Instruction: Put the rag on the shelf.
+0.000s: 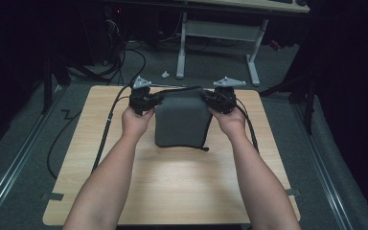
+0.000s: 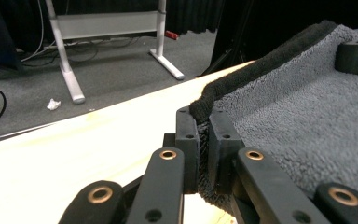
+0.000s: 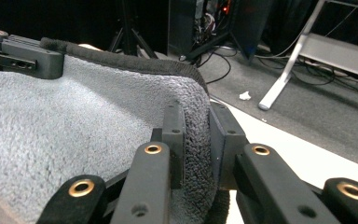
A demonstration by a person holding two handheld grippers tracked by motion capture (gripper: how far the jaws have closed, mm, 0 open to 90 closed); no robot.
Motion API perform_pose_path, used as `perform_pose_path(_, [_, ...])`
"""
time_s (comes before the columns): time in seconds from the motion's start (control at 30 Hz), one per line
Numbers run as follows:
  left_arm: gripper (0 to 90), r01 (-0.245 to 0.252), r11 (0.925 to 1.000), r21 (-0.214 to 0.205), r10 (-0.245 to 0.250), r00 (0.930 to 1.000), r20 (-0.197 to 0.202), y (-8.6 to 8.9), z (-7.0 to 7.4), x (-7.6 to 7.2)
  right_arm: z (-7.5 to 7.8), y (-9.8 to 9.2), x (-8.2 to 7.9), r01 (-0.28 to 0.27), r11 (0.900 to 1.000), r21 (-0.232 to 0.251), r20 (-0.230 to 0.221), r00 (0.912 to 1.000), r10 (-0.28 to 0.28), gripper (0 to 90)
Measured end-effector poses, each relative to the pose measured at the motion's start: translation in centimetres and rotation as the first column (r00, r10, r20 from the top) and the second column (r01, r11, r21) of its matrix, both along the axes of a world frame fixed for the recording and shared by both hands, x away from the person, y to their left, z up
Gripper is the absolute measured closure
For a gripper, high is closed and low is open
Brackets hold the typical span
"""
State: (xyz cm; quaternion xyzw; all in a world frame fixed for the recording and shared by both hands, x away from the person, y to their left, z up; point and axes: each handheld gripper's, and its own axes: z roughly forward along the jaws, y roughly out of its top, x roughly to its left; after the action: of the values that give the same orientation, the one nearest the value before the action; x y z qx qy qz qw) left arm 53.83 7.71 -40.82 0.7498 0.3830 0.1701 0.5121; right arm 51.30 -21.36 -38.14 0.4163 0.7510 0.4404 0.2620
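A grey fleecy towel [image 1: 181,120] with a dark hemmed edge hangs folded over the wooden table [image 1: 172,187], its lower end resting on the top. My left gripper [image 1: 149,101] is shut on the towel's far left corner, and my right gripper [image 1: 210,100] is shut on its far right corner. In the left gripper view the two black jaws pinch the corner of the towel [image 2: 298,121] just under its hem. The right gripper view has the fleece of the towel [image 3: 70,135] squeezed between its jaws, with the other gripper [image 3: 25,56] clamped on the far corner.
A white-legged desk frame [image 1: 218,38] stands on the grey carpet beyond the table. Black cables [image 1: 108,124] trail from the grippers over the table's left and right sides. A scrap of white paper [image 1: 165,74] lies on the floor.
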Motion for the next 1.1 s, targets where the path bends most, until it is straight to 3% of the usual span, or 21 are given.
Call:
perform_pose_path(0.13, [84.6, 0.003, 1.0, 0.003, -0.003, 0.9998, -0.021, -0.1, -0.7, -0.1, -0.6, -0.2, -0.1, -0.023, 0.9997, -0.01, -0.013, 0.9997, 0.023, 79.0])
perform_pose_path(0.43, [84.5, 0.01, 0.9999, 0.001, -0.01, 0.9987, -0.051, -0.2, -1.3, -0.4, -1.3, -0.7, -0.4, -0.024, 0.9995, 0.019, -0.022, 0.9995, 0.024, 79.1])
perform_pose_path(0.67, [84.4, 0.023, 0.999, -0.039, -0.026, 0.9964, -0.08, 0.0, -2.3, -0.5, -1.8, -1.2, -0.6, -0.021, 0.9982, 0.057, -0.03, 0.9993, 0.023, 79.2])
perform_pose_path(0.9, [84.4, 0.033, 0.9983, -0.048, -0.037, 0.9948, -0.095, 0.2, -3.0, -0.6, -2.3, -1.5, -0.7, -0.026, 0.9956, 0.09, -0.032, 0.9991, 0.029, 79.4])
perform_pose_path(1.0, [84.4, 0.036, 0.9983, -0.045, -0.041, 0.9936, -0.105, 0.0, -3.5, -0.6, -2.8, -1.8, -0.6, -0.033, 0.9929, 0.114, -0.04, 0.9985, 0.038, 79.5])
perform_pose_path(1.1, [84.4, 0.041, 0.998, -0.048, -0.046, 0.9918, -0.119, -0.1, -3.9, -0.5, -3.9, -2.2, -0.6, -0.038, 0.9945, 0.098, -0.058, 0.9973, 0.044, 79.7])
